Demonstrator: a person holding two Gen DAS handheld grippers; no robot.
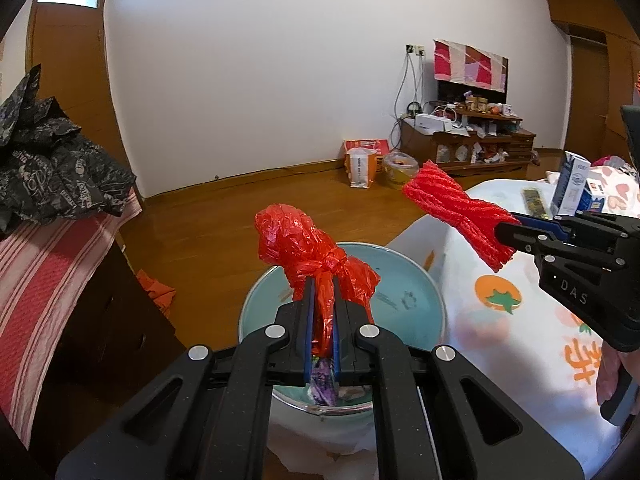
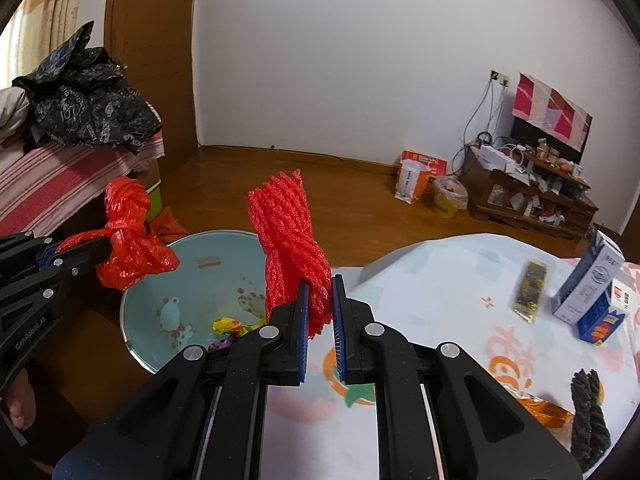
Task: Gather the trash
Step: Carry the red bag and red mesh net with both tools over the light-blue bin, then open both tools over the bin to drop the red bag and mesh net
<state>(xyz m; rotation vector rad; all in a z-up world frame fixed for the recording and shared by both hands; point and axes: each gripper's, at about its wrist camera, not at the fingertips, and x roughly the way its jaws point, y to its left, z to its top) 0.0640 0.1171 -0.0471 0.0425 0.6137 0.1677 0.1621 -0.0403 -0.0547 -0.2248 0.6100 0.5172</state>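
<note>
At lower centre, over the basin (image 1: 424, 280), left tool (image 1: 322, 284) pinches the plastic bag (image 1: 296, 240); right tool (image 2: 319, 280) pinches foam netting (image 2: 288, 240); centre both above it before letting go.

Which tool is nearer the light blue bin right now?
Left. The left tool, shut on a knotted red plastic bag, hangs right over the light blue bin. The right tool, shut on red foam netting, sits beside the bin at the table edge.

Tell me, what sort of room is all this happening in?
Most likely a lived-in room of a home. There is a wooden floor, a low wooden cabinet cluttered with small things under a cloth-covered screen, and a table with a printed cloth beside a blue basin.
</note>
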